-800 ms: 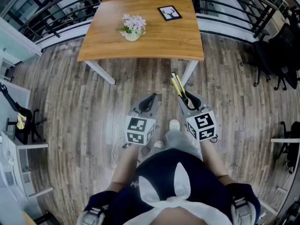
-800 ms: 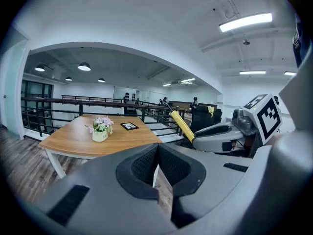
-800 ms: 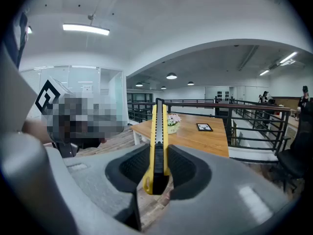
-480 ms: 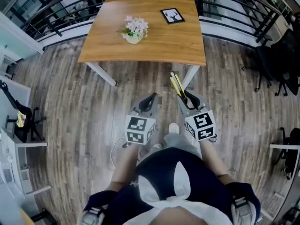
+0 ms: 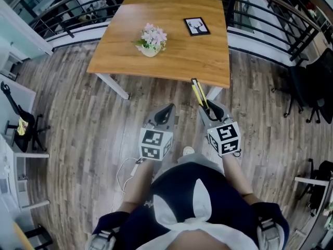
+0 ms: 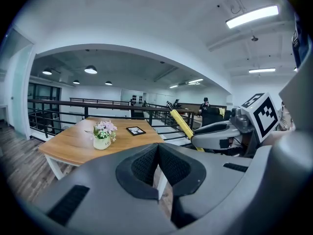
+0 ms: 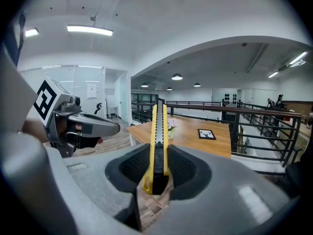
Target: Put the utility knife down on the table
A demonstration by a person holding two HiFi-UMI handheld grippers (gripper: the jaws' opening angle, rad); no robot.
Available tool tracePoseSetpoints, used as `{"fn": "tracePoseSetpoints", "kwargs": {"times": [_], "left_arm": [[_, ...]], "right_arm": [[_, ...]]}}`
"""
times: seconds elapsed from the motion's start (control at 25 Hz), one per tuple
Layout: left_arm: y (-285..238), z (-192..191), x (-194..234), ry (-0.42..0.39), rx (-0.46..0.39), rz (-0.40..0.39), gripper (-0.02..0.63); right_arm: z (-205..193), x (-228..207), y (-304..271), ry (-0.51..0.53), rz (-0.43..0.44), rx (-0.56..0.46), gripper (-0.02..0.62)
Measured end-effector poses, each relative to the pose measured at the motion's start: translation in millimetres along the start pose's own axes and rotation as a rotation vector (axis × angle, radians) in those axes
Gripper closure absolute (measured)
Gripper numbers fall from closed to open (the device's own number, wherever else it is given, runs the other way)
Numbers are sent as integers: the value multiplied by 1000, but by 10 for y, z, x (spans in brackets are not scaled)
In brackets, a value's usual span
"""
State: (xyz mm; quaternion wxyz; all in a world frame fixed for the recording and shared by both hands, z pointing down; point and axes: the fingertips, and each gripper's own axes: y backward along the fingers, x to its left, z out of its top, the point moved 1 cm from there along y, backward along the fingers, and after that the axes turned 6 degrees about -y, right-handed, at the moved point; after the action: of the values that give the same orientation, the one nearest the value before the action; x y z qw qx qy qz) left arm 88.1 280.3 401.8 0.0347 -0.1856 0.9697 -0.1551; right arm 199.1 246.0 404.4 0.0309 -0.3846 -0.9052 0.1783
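A yellow and black utility knife (image 7: 158, 146) stands between the pads of my right gripper (image 7: 157, 166), which is shut on it; its tip points toward the wooden table (image 7: 220, 142). In the head view the utility knife (image 5: 199, 94) sticks out from the right gripper (image 5: 209, 110), its tip at the table's (image 5: 171, 56) near right edge, above the floor. My left gripper (image 5: 165, 112) hangs beside it, shut with nothing held. The left gripper view shows its pads (image 6: 157, 164) together and the knife (image 6: 181, 123) at the right.
On the table stand a small pot of pink flowers (image 5: 151, 40) and a black picture frame (image 5: 197, 26). A dark railing (image 5: 270, 20) runs behind and to the right of the table. Office chairs (image 5: 312, 87) stand at the right. The floor is wood planks.
The table has drawn nearer in the head view. Both grippers keep the same pose, and the knife's tip now reaches the table's near edge.
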Motion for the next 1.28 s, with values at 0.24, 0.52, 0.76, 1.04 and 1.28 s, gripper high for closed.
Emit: {"fn": "tracePoseSetpoints", "kwargs": {"times": [0.24,0.52,0.76,1.04,1.28], "left_arm": [[-219,-18,122,38,-1,69,589],[-493,-95,361,71,37,86,589],[-1001,-30,770,59,57,44,589],[-1620,227,1445,36,58,-9,589],[-2063,439,1870,6,57,-66,589]], "right_arm": [[93,-218,-178,36,45,-8,482],[108,-398,-509,18,58,16,480],[232,-630,-1040,-2,40,32,480],[605,-931,-1760,-12,-4,26,480],[900,-1169,-2262,-32,-55,8,480]]}}
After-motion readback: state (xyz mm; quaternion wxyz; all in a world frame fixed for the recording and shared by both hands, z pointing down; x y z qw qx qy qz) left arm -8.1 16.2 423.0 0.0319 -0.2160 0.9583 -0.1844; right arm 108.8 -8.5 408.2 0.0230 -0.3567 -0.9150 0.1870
